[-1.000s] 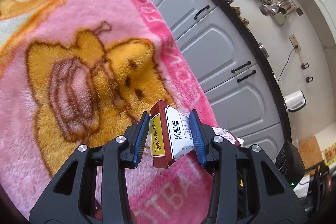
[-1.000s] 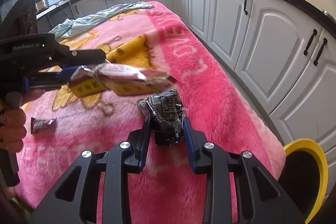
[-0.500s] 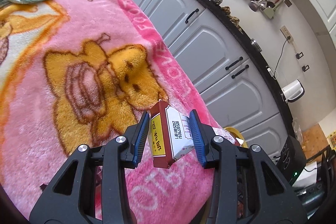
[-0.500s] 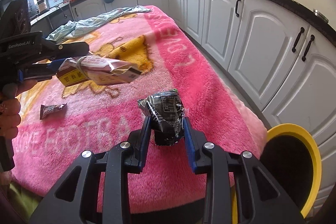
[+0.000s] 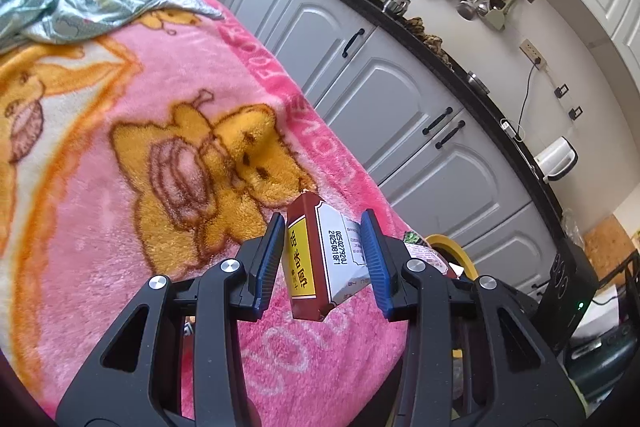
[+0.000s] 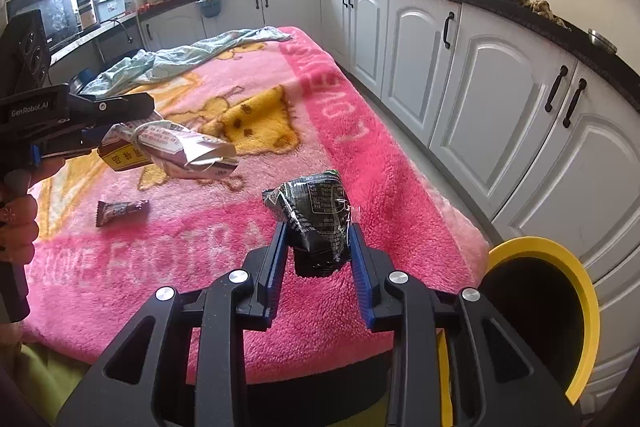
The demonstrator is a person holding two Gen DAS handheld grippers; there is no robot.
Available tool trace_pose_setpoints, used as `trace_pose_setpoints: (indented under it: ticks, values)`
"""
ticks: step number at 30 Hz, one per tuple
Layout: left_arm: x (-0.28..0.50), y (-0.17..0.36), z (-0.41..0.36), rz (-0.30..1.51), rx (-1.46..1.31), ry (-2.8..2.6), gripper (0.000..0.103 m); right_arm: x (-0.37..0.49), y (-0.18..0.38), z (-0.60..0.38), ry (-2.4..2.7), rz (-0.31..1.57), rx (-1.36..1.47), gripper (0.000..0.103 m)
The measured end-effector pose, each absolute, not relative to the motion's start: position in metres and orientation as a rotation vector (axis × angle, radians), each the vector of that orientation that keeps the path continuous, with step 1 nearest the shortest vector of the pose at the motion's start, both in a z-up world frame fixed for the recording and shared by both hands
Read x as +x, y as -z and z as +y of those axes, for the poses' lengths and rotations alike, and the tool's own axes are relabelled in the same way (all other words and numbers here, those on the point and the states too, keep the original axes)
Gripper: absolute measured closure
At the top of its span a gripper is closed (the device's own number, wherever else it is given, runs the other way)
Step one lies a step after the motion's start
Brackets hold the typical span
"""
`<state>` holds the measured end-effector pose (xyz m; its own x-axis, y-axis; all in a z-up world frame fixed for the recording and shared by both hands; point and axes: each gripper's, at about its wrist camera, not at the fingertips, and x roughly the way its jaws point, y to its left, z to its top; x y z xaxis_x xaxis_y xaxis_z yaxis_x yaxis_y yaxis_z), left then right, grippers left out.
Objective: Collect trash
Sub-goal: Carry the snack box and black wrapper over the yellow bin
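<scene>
Trash: left gripper [image 5: 324, 257] clamps a red-and-white seasoning packet [image 5: 320, 259]; right gripper [image 6: 318, 255] clamps a black wrapper [image 6: 316, 215]. Carry both over the yellow-rimmed bin [image 6: 576, 291], release above its mouth.

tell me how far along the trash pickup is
Done: nothing shows inside the yellow-rimmed bin yet; its inside is dark. In hand: the left gripper is shut on a red and white packet, the right gripper on a crumpled black wrapper, both held above the pink blanket. Left: binning both, then the small dark candy wrapper lying on the blanket.
</scene>
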<state>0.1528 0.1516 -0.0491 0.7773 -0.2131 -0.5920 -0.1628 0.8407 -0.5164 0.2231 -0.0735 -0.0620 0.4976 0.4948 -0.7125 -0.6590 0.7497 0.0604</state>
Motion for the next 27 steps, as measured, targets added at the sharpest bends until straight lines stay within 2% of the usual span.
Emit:
trace_pose_setpoints:
  ticks: [27]
  values:
    - [0.143, 0.008, 0.096, 0.627, -0.503, 0.173, 0.071, 0.191, 0.012, -0.144, -0.641, 0.693, -0.134, 0.074]
